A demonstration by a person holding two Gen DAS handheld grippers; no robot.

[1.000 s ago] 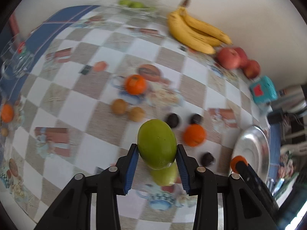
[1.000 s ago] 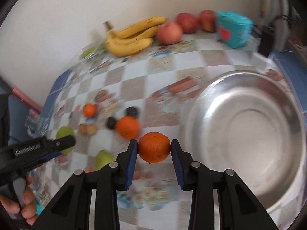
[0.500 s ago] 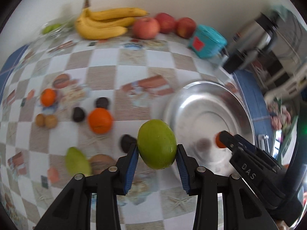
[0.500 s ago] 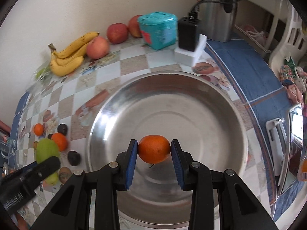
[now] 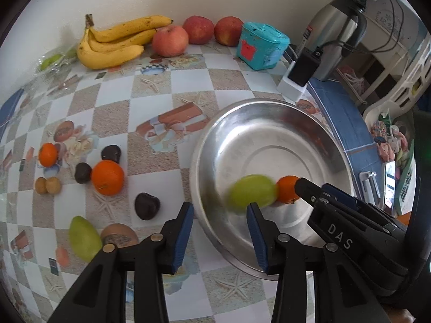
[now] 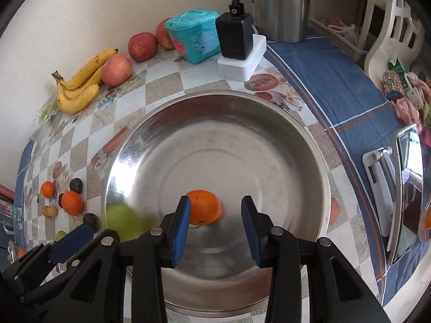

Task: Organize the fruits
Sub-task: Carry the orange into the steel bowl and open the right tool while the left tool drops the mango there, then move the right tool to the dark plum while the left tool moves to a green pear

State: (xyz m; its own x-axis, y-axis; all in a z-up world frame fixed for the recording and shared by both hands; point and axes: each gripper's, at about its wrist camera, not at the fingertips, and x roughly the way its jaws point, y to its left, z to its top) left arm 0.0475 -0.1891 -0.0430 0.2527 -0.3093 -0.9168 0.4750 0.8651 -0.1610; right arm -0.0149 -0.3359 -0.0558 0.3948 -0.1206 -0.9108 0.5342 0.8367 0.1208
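Two fruits just left your grips at once! Left wrist view first: half a second ago your left gripper (image 5: pixel 220 215) was clamped on the green mango (image 5: pixel 252 190); now its blue pads stand wide apart and the mango is a smeared green blur down in the steel bowl (image 5: pixel 215 134), right up against the orange (image 5: pixel 287 189). That blur says it's moving, so give it a beat to settle. Out on the checkered tablecloth (image 5: pixel 161 86) there's plenty left: a second mango (image 5: pixel 84 237), two more oranges, dark fruits, small brown ones, with bananas (image 5: pixel 115 44) and apples against the wall.

Right wrist view: your right gripper (image 6: pixel 215 224) has let go too, jaws spread, and the orange (image 6: pixel 204 207) you were pinching sits on the bowl (image 6: pixel 309 145) floor between the pads, touching neither as far as I can tell. The mango (image 6: pixel 126 222) streaks in at the bowl's left edge, blurred. Both deliveries look done; you're free to go back for more.
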